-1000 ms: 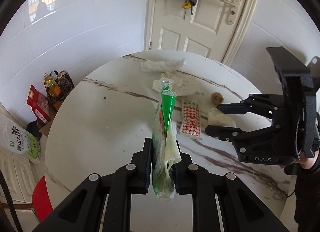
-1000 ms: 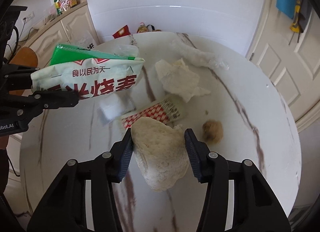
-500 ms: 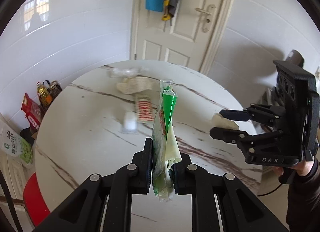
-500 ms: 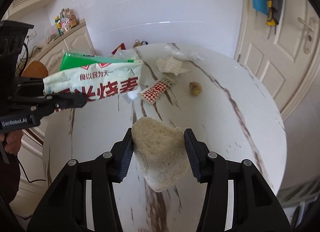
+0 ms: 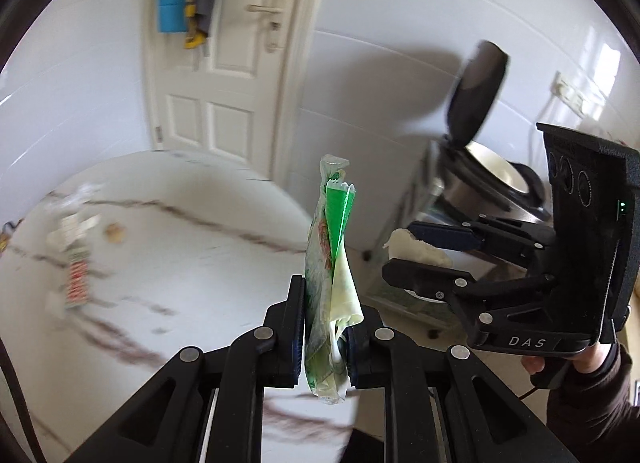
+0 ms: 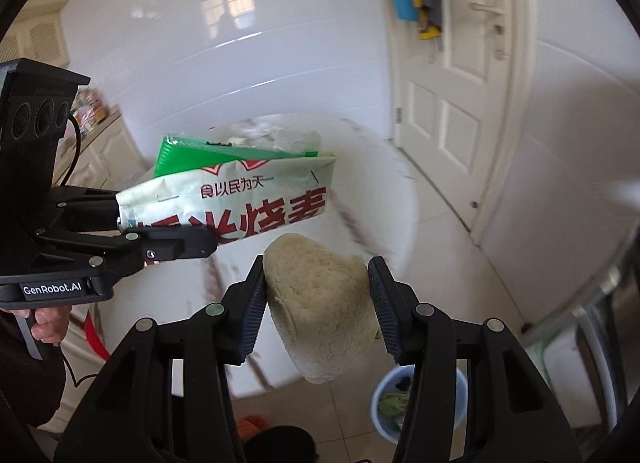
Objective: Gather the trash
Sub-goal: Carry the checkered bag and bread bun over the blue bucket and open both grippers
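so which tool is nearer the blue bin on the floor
Right. The right tool, shut on the bread, hangs just above and left of the bin. The left tool, holding the wrapper, is farther away over the table.

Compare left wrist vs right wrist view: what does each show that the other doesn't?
Left wrist only: trash remaining on the table, namely a red checkered packet and a brown lump; an open-lidded appliance.
Right wrist only: blue bin on the floor with trash inside; the snack bag's printed face.
Both: left gripper shut on the snack bag, right gripper shut on the bread piece, the door.
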A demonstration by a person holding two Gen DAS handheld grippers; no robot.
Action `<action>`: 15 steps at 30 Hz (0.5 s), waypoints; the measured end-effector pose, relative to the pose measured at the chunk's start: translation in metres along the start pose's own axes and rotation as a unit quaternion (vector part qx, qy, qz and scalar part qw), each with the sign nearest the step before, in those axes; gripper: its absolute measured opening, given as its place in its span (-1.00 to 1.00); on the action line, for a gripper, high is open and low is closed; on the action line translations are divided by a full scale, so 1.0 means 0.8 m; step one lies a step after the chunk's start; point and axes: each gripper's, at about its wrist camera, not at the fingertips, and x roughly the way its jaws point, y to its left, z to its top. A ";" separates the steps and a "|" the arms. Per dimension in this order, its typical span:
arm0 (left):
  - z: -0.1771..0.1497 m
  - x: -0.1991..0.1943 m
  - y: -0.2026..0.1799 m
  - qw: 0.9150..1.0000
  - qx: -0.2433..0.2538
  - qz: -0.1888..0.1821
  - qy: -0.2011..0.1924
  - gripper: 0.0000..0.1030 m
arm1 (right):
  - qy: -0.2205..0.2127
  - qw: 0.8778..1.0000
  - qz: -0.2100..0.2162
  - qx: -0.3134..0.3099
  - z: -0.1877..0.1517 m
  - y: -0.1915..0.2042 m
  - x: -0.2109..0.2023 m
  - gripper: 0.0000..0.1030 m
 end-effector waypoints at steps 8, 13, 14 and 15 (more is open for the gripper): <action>0.041 0.091 -0.070 0.997 0.038 -0.053 0.045 -0.75 | -0.013 0.997 -0.045 0.060 -0.030 -0.098 -0.046 0.01; 0.066 0.160 -0.095 0.994 0.048 -0.056 0.077 -0.75 | -0.009 0.994 -0.059 0.094 -0.044 -0.142 -0.048 0.26; 0.069 0.171 -0.099 0.994 0.050 -0.055 0.083 -0.75 | -0.010 0.993 -0.059 0.098 -0.047 -0.148 -0.049 0.26; 0.070 0.182 -0.102 0.993 0.051 -0.054 0.090 -0.75 | -0.009 0.993 -0.060 0.101 -0.050 -0.151 -0.050 0.27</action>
